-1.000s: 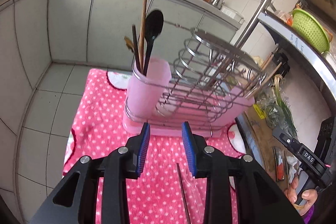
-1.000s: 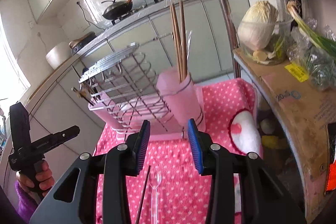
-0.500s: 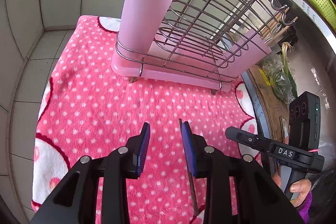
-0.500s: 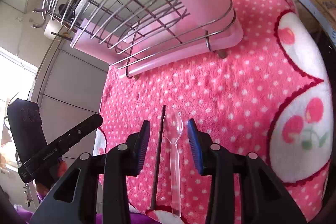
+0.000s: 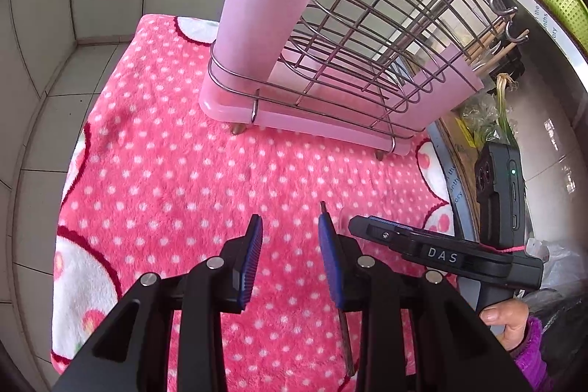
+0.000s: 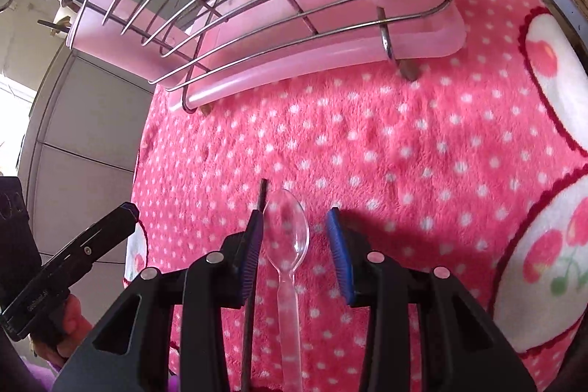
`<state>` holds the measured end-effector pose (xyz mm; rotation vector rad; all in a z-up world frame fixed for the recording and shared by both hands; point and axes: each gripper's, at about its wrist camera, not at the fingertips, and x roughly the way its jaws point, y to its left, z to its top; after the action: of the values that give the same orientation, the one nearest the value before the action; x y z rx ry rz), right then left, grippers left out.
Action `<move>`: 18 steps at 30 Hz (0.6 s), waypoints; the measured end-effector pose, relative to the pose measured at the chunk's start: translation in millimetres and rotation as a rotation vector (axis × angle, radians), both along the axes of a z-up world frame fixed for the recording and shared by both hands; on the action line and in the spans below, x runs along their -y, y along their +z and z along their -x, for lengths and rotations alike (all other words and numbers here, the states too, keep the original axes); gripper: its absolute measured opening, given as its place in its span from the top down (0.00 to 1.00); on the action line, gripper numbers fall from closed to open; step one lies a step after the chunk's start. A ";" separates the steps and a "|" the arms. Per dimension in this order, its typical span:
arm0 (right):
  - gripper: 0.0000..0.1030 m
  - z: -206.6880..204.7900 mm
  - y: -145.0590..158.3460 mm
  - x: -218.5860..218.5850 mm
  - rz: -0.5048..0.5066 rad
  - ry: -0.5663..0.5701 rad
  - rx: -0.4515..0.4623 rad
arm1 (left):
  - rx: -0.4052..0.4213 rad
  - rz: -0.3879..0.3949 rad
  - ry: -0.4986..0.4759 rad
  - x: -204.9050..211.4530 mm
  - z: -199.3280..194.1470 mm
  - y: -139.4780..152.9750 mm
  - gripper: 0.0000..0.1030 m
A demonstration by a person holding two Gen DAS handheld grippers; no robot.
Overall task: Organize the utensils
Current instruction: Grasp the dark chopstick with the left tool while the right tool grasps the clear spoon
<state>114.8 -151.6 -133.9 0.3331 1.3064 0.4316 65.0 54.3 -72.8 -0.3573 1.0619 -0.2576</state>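
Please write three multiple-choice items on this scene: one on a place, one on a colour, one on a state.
1. Where does the clear spoon lie?
A. In the pink cup
B. On the cloth, between the right gripper's fingers
C. On the rack's hooks

2. What colour is the cloth?
A. Pink with white dots
B. Plain green
C. Blue striped

3. How is the left gripper?
A. Shut on the chopstick
B. Shut on the spoon
C. Open, holding nothing

Answers:
1 B: the spoon lies flat between the right gripper fingers, untouched.
2 A: white dots cover the pink pile.
3 C: only cloth shows between its pads; the chopstick lies beside its right finger.
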 end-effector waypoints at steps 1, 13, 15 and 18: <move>0.66 -0.6 -0.9 -2.9 0.009 0.005 0.005 | -0.002 -0.001 0.001 0.1 -0.5 -0.7 0.70; 0.98 4.7 2.3 -5.9 0.036 0.021 0.087 | -0.026 -0.028 -0.033 13.8 -9.4 -6.9 0.71; 0.98 6.6 8.1 3.8 0.038 -0.012 0.109 | -0.046 -0.030 -0.059 20.8 -13.7 -9.8 0.73; 0.98 8.6 15.3 21.4 0.034 -0.044 0.123 | -0.088 -0.029 -0.094 32.3 -22.4 -15.3 0.74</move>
<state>106.2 -173.0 -118.7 0.3017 1.1826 0.3860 87.4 22.0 -88.1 -0.2957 1.1700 -0.3125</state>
